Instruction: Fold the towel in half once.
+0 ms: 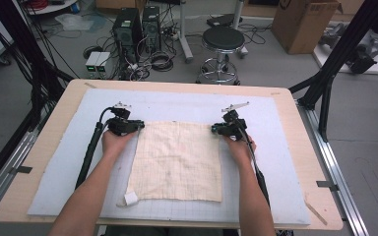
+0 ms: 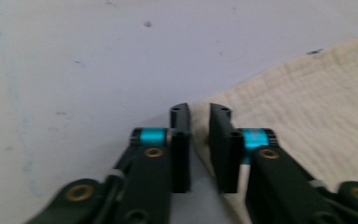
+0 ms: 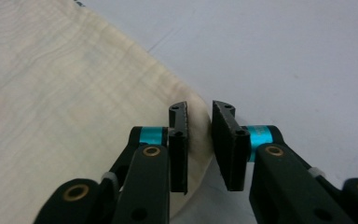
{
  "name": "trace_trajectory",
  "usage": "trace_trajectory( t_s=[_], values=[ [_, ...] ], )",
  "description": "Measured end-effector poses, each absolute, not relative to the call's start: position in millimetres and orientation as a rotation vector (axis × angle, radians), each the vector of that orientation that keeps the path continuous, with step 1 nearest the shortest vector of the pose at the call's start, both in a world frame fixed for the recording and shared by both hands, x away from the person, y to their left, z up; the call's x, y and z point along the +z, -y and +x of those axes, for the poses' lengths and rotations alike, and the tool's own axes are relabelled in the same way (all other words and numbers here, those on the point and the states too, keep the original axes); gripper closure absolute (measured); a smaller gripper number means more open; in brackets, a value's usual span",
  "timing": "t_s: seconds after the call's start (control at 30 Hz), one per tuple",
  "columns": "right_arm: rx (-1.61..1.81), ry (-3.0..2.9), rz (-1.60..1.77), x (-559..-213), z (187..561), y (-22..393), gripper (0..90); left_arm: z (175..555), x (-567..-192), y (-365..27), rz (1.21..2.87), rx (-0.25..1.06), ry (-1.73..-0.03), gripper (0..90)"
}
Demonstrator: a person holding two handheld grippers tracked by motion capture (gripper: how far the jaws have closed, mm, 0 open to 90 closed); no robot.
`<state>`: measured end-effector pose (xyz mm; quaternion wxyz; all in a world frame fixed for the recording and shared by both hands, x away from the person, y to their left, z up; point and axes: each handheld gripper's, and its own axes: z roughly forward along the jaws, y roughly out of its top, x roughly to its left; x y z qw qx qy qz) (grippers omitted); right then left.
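Observation:
A cream checked cloth (image 1: 177,157) lies flat on the pale mat (image 1: 275,172). My left gripper (image 1: 139,126) is at the cloth's far left corner and my right gripper (image 1: 214,129) at its far right corner. In the left gripper view the jaws stand close together, and the left gripper (image 2: 199,112) pinches the corner of the cloth (image 2: 307,102) between its tips. In the right gripper view the right gripper (image 3: 199,109) has the bunched corner of the cloth (image 3: 51,93) between its narrow jaws. Both hands rest low on the mat.
A small white tag (image 1: 130,198) sits at the cloth's near left corner. The mat covers most of the wooden table (image 1: 44,147). Beyond the far edge stand a black stool (image 1: 222,42), computer towers (image 1: 128,29) and cables on the floor.

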<state>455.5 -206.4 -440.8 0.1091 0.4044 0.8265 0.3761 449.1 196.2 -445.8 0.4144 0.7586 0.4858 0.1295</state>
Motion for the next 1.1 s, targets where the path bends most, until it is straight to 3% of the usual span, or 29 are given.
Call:
trace_trajectory(
  t_s=[0.23, 0.87, 1.1],
  values=[
    [1.103, -2.457, 1.105, -434.0, 452.3, 197.8, 83.7, 448.5, -442.7, -197.4, 1.908, 0.322, -1.205, 87.4],
    [1.237, -2.38, 1.05, -379.1, 452.7, 200.3, 84.5, 453.2, -388.9, -220.8, 1.777, 0.365, -1.158, 87.8],
    [1.255, -2.404, 1.073, -378.6, 453.6, 202.2, 84.5, 448.9, -387.4, -223.1, 1.813, 0.358, -1.136, 87.8]
  ],
)
